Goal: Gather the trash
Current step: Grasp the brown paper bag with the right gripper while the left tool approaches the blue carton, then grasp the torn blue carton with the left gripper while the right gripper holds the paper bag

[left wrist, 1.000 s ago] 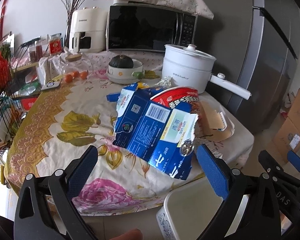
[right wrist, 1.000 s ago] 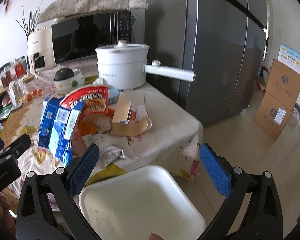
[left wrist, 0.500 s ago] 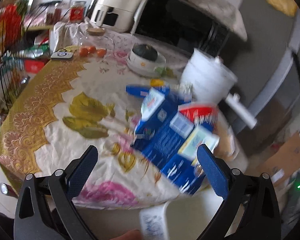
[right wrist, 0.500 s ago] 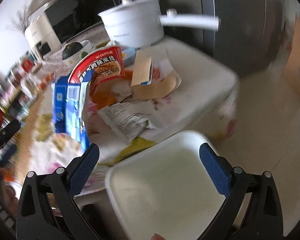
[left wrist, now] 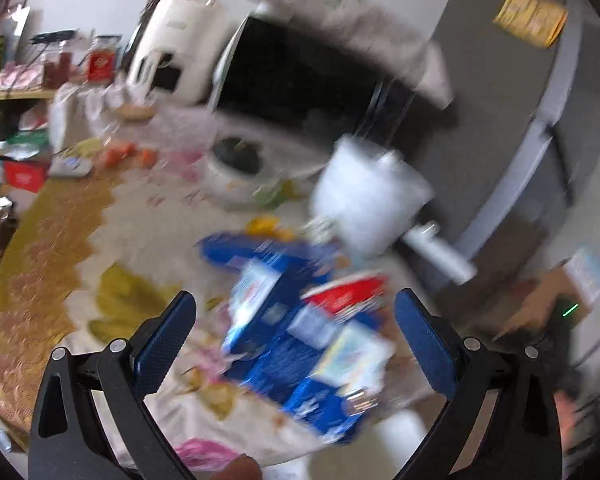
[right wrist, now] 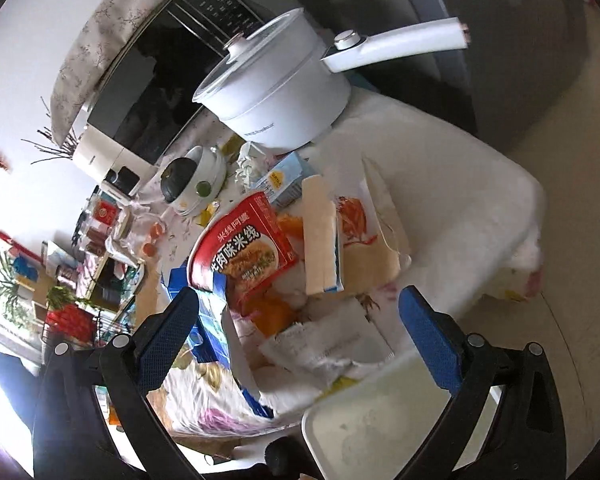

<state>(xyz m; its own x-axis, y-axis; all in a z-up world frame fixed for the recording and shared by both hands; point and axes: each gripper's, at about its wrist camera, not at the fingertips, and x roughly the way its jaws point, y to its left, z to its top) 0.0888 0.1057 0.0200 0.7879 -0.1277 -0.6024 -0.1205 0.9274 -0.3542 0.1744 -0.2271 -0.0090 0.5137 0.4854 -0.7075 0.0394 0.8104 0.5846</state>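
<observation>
A heap of trash lies near the table's edge: a flattened blue carton [left wrist: 284,356], a red noodle package [right wrist: 244,252], a brown paper bag [right wrist: 376,248], a cream card strip [right wrist: 320,240] and a crumpled white wrapper [right wrist: 328,344]. A white bin [right wrist: 380,424] stands below the table edge. My left gripper [left wrist: 294,344] is open, framing the blurred blue carton. My right gripper [right wrist: 300,340] is open and empty above the wrapper and the bin.
A white pot with a long handle [right wrist: 284,92], a microwave [right wrist: 168,80], a white bowl with a dark squash [right wrist: 192,184] and small oranges [right wrist: 152,236] stand on the floral tablecloth [right wrist: 452,184]. A grey fridge [left wrist: 520,100] stands on the right.
Both grippers have tilted and swung closer over the trash heap. The left view is blurred by motion. Both stay open and empty.
</observation>
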